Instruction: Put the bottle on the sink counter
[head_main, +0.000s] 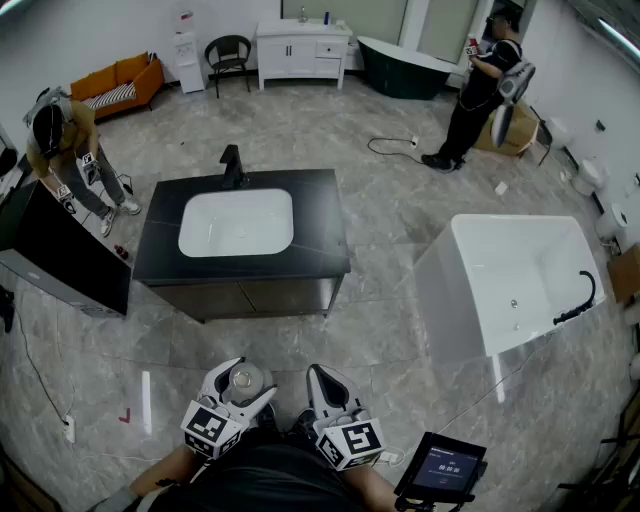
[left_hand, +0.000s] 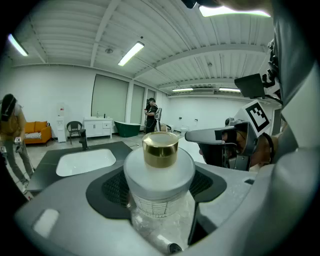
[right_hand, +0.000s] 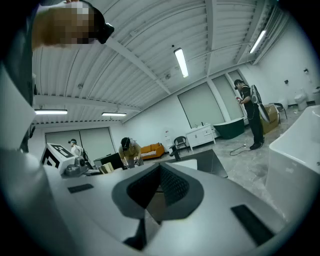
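Observation:
A frosted white bottle (left_hand: 159, 172) with a gold cap (left_hand: 160, 148) stands upright between the jaws of my left gripper (left_hand: 159, 189), which is shut on its body. In the head view that gripper (head_main: 238, 388) sits low and close to my body, with the bottle (head_main: 243, 380) in it. My right gripper (head_main: 325, 392) is beside it with its jaws together and nothing in them, as the right gripper view (right_hand: 160, 192) shows. The black sink counter (head_main: 318, 230) with a white basin (head_main: 237, 222) and a black tap (head_main: 232, 166) stands ahead, well apart from both grippers.
A white bathtub (head_main: 520, 280) stands to the right and a black cabinet (head_main: 60, 255) to the left of the counter. One person (head_main: 62, 140) bends at the left, and another (head_main: 485, 85) stands at the back right. A cable (head_main: 390, 148) lies on the floor. A tablet (head_main: 445, 468) is near my right side.

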